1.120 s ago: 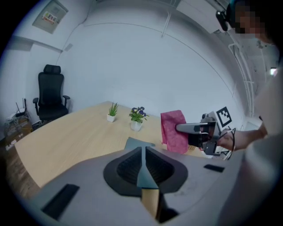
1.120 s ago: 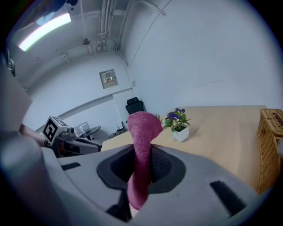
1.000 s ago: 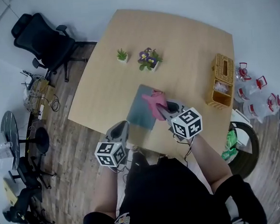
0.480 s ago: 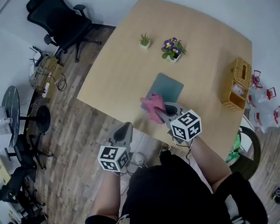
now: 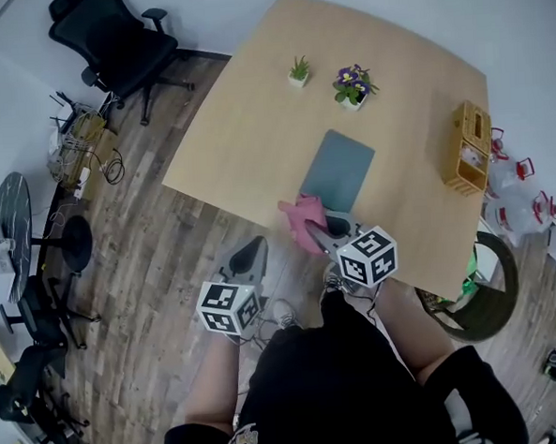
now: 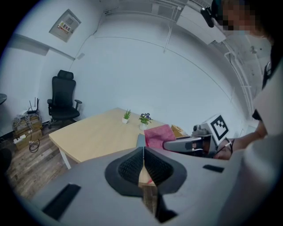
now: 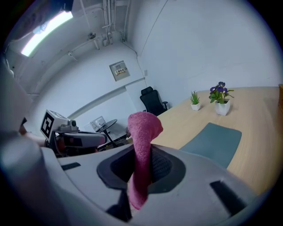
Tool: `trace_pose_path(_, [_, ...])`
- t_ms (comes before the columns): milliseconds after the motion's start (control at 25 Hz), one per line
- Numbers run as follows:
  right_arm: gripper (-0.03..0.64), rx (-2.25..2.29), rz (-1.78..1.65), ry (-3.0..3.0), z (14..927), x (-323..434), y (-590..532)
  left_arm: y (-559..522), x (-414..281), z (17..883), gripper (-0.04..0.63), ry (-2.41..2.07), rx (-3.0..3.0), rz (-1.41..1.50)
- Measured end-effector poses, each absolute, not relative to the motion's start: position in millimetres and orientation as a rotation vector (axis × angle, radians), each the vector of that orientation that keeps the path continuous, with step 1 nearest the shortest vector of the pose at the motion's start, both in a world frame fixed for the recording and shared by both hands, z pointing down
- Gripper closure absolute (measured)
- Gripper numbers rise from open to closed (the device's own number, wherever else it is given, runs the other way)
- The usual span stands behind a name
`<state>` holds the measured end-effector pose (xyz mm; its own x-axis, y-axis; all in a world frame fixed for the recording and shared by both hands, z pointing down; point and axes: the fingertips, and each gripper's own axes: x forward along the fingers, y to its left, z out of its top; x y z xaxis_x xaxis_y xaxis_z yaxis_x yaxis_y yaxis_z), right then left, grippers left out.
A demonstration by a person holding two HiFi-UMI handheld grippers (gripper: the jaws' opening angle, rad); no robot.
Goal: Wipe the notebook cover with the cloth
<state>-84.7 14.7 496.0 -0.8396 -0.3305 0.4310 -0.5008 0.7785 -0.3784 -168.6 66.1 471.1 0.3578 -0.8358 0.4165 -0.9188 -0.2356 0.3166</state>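
Pinching the pink cloth (image 5: 302, 222) in your R gripper (image 5: 322, 232), w/ a flap sticking out front for wiping. Notebook (image 5: 339, 168) lies flat on the table (image 5: 244, 125), just ahead. L gripper (image 5: 255, 253) is pressed together, empty, idle off the edge.

The pale wooden surface (image 5: 244, 134) carried a grey-blue notebook (image 5: 337, 169), which lay flat near the front edge. Towards the far side stood a small green plant (image 5: 298, 72) and a purple-flowered pot (image 5: 351, 84), near each other. A wicker box (image 5: 469, 145) sat at the right edge.
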Motion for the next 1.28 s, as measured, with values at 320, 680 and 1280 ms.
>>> trace_pose_path(320, [0.551,0.864,0.717,-2.584,493,-77,68,103,-174,466,0.586,-1.363,2.239,0.200])
trace_pose_path(680, [0.551,1.054,0.728,-2.519,489,-31,109,128,-144,468,0.585,-1.224,2.321,0.195])
trace_pose_path(1280, [0.551,1.061,0.685,-2.599,462,42,140,163,-66,456,0.586,-1.234,2.347,0.220])
